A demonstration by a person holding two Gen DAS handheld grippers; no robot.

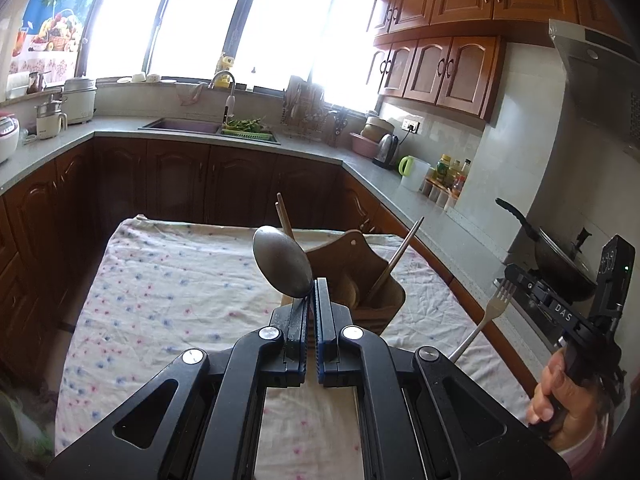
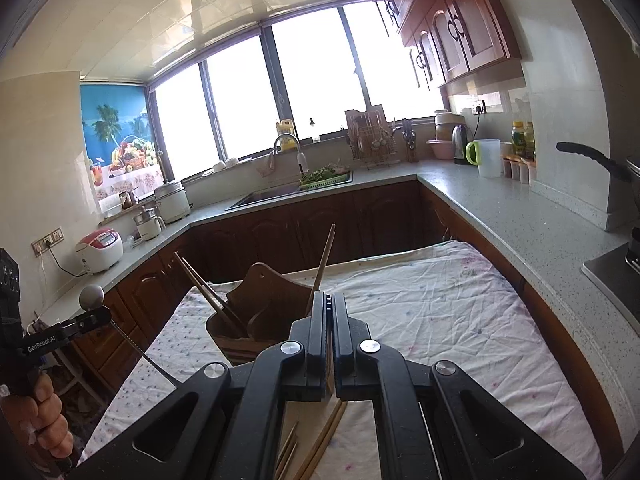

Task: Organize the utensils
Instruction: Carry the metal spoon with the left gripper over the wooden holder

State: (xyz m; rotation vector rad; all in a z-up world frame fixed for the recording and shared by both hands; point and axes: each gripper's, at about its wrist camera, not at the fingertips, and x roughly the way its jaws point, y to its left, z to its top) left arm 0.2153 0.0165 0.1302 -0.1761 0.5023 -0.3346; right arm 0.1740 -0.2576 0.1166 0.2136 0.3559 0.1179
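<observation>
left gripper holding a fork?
No, the left gripper is shut on a metal spoon; the right gripper holds the fork.

Spoons: one (image 1: pixel 282 263)
Forks: one (image 1: pixel 493 307)
Wooden holders: one (image 1: pixel 362 276), near the far edge of the cloth-covered table (image 1: pixel 168 280)
Chopsticks in holder: three visible
Loose chopsticks (image 2: pixel 320 446) on table: about four
Grippers: two

My right gripper (image 2: pixel 329 308) sits bottom center, jaws closed on a fork handle. Wooden holder (image 2: pixel 256 320) with chopsticks (image 2: pixel 208 296) just behind it. Left gripper (image 2: pixel 90 316) at left edge grips a spoon (image 2: pixel 91 297). Loose chopsticks (image 2: pixel 320 444) on the cloth (image 2: pixel 440 320).
</observation>
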